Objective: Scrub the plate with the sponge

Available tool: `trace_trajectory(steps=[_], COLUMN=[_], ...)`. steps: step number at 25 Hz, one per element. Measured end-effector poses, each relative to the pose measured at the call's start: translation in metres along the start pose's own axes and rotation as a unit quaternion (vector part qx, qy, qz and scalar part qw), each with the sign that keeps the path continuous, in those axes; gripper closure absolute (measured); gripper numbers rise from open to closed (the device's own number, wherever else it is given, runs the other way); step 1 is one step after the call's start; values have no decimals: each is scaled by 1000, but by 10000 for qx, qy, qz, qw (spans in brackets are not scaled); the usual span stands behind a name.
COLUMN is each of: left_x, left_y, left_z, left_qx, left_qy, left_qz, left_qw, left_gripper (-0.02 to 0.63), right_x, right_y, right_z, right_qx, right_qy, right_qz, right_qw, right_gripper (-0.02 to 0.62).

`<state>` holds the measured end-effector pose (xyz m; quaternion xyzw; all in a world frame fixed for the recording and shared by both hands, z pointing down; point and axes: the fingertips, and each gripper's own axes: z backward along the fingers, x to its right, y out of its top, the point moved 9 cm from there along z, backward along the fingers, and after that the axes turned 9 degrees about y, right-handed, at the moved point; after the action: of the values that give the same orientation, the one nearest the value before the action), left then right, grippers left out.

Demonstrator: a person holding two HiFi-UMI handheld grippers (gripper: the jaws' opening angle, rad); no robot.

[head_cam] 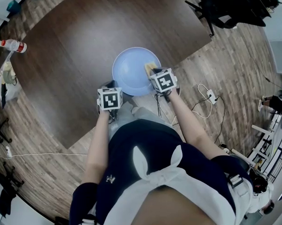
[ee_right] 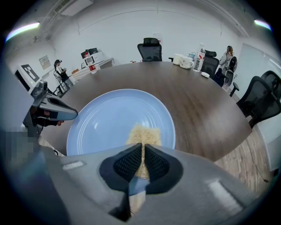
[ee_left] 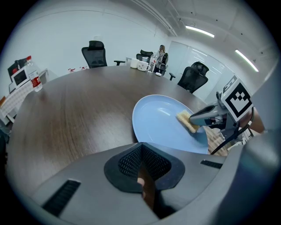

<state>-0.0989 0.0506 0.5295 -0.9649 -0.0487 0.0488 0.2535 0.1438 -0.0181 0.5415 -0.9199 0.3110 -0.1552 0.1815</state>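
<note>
A light blue plate lies on the dark brown table, close to its near edge. A yellow sponge rests on the plate's right side, and my right gripper is shut on it. The left gripper view shows that gripper reaching in from the right. My left gripper sits just off the plate's near-left rim with its jaws together and nothing in them; the plate lies ahead of it, untouched.
A bottle lies at the table's far left. Mugs and a bottle stand on the far side. Office chairs ring the table. Cables and a power strip lie on the wooden floor at right.
</note>
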Motion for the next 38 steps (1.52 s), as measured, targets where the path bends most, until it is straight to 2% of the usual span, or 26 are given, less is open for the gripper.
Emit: trace_trajectory(steps=[3,8,12,21,30,38], left_x=[5,-1,4,1,3,1], left_y=[-1,1,-1,1,-1,0], left_z=[-1,1,1,1,2,3], left_qx=[-37,65,23,69,68,49], left_qy=[-117,123,5,164,172,191], left_qz=[50,-24,47,0,9,-17], left_qw=[9999,9999,10000,9998,9998,9998], left_gripper=[600,601,601,601,601,600], right_x=[-1,-8,-16,-36,-66,-89], right_y=[-7,-14,-21,-30,-27,-18], right_z=[0,3,5,5,1,-5], right_qx=[-7,11,45,-2,-96,-155], right_qy=[120,331,405,576,912,1185], right_qz=[-112,-294,-345,-125,501,759], right_qw=[9999,9990,9986,9983,9945,9899], right_gripper=[577,577,577,577,577,577])
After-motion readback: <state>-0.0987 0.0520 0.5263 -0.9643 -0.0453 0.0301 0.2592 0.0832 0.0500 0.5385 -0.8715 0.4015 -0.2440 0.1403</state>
